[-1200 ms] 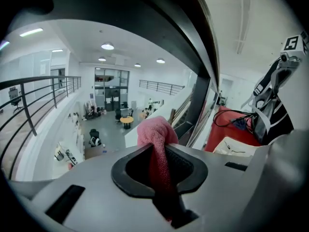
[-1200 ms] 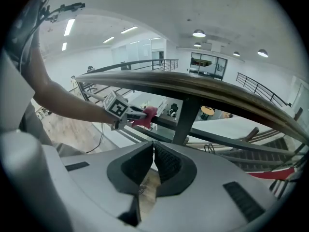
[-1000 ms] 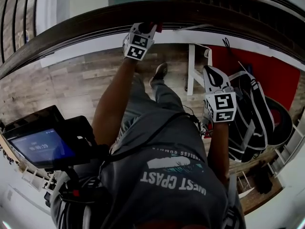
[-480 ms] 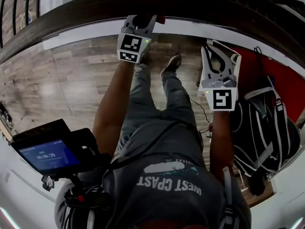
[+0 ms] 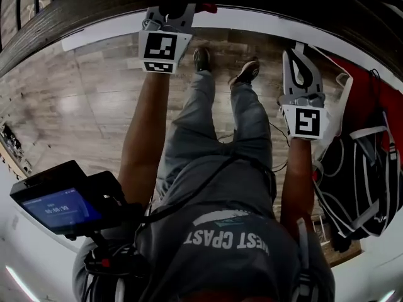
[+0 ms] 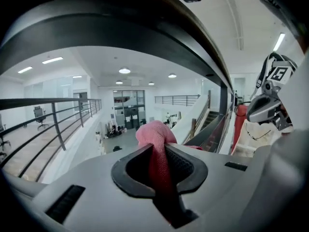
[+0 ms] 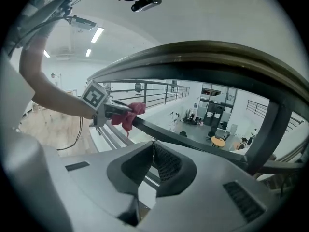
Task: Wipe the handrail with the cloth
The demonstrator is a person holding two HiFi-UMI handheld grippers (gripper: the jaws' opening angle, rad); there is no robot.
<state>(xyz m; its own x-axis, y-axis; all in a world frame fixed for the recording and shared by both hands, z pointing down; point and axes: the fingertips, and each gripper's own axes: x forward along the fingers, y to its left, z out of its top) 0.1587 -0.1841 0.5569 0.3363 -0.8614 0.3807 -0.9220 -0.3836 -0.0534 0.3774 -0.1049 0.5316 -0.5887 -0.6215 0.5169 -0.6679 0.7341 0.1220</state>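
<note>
Pinching the red woven cloth [image 6: 154, 137], the left tool [image 5: 176, 11] has slid further along the dark curved handrail [image 5: 82, 24] (wiping is under way), while the right tool [image 5: 297, 58] idles, pressed together and empty.

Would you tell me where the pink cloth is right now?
The cloth is clamped in the left tool, at the top of the head view, left of centre, up against the dark handrail.

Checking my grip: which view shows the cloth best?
The left gripper view: the pink cloth sits close up, pinched between shut jaws. The right gripper view shows it small, at the handrail; the head view only a red sliver.
</note>
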